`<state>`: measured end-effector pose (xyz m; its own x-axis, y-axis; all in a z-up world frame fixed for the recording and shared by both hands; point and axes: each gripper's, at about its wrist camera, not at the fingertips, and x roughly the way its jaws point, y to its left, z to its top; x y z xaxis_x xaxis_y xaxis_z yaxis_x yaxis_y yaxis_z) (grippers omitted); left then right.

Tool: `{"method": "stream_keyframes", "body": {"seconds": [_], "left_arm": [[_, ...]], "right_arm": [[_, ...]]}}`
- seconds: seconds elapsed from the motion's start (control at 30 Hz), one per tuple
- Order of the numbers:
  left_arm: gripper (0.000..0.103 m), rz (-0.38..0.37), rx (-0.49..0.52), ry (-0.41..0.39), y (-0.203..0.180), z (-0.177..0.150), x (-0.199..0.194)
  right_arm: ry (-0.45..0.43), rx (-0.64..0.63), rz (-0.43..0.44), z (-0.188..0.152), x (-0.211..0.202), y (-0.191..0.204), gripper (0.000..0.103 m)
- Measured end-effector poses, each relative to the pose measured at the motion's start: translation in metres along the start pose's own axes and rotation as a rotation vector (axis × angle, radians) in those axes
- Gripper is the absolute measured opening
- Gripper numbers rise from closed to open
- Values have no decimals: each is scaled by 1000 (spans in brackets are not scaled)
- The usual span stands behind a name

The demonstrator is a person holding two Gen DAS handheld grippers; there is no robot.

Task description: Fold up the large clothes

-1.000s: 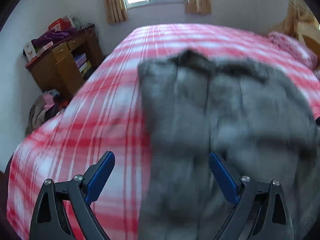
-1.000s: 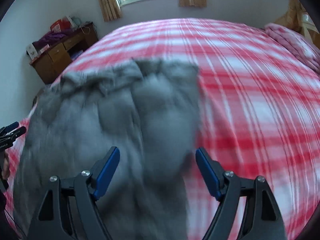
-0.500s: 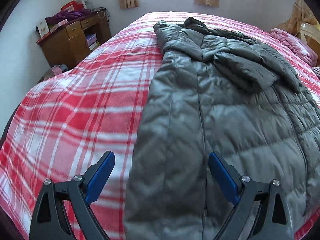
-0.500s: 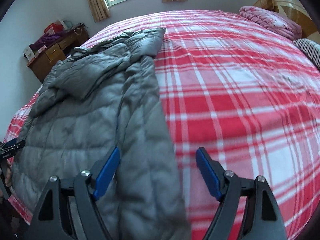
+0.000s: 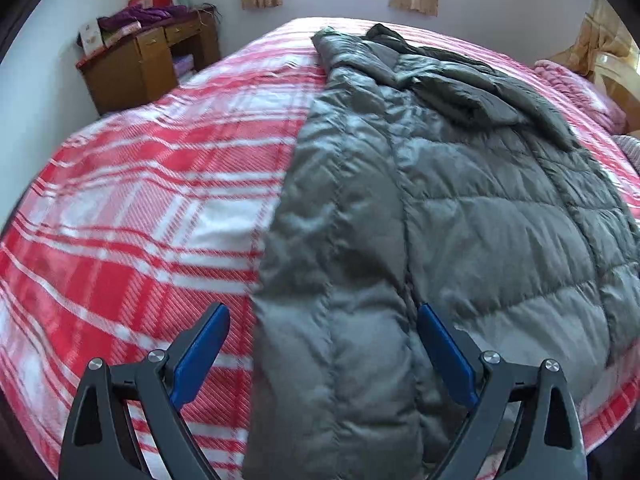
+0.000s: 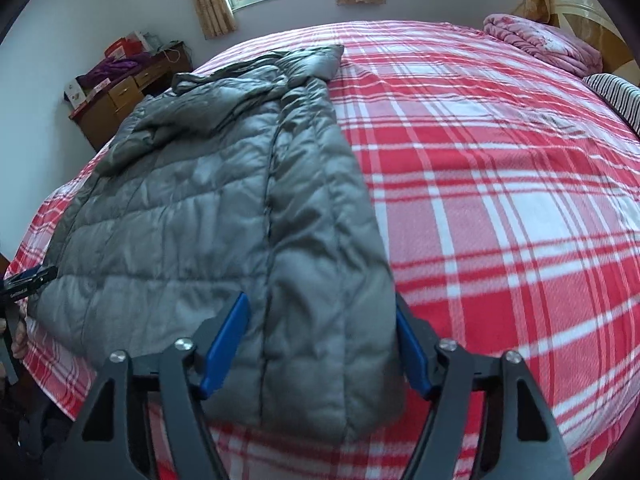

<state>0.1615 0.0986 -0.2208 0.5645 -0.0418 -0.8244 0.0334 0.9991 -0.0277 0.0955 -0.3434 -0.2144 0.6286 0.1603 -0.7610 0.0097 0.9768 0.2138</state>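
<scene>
1. Grey quilted down coat [image 5: 460, 208] lies lengthwise on the red plaid bed [image 5: 140, 208], hood end toward 12 o'clock, hem at the near edge.
2. Left claw [image 5: 322, 336] spread, straddling the coat's left hem strip; pads not pressing.
3. Right claw [image 6: 322, 328] has just been closing; coat's right hem strip between its fingers, the pads close against its sides, not pinching.
4. Wooden desk [image 6: 120, 96] at 10 o'clock by the wall.
</scene>
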Motion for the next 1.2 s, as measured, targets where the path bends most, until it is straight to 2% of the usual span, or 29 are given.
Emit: {"method": "stream_keyframes", "body": {"seconds": [0.03,0.07,0.1,0.13,0.17,0.2,0.27,0.4,0.5,0.73,0.83,0.9,0.97,1.13,1.2], "left_arm": [[93,-19,-4,11,-1,-3,1],[78,-44,-9,15,-1,-5,1],[73,-62,-8,15,-1,-7,0],[57,-63,6,1,-4,-8,-4],[31,-86,19,-1,-7,-8,-7],[23,-113,22,-2,-8,-7,-11],[15,-110,36,-35,-10,-5,-25],[11,-137,52,-136,-7,1,-65],[10,-190,38,-236,0,6,-113],[9,-300,15,-449,21,18,-222],[9,-308,16,-505,24,26,-242],[9,-304,35,-506,24,44,-232],[9,-286,36,-475,26,70,-206],[9,-240,20,-376,25,139,-118],[9,-227,13,-349,24,152,-90]], "right_arm": [[0,2,2,-4,-1,1,62],[-1,4,5,-7,-2,2,58],[-2,6,9,-9,-3,3,46],[1,8,28,-12,-4,5,30],[4,9,60,-15,-4,8,25],[2,9,94,-17,-5,10,20],[-10,3,103,-21,-8,15,17],[-72,25,151,-20,-31,12,13],[-134,10,166,-13,-59,14,12],[-363,-31,222,2,-170,24,11],[-470,-48,245,6,-213,29,11],[-512,-45,264,12,-227,30,11],[-529,-42,265,24,-224,30,11],[-500,-9,232,90,-166,17,11],[-476,9,209,117,-134,15,11]]}}
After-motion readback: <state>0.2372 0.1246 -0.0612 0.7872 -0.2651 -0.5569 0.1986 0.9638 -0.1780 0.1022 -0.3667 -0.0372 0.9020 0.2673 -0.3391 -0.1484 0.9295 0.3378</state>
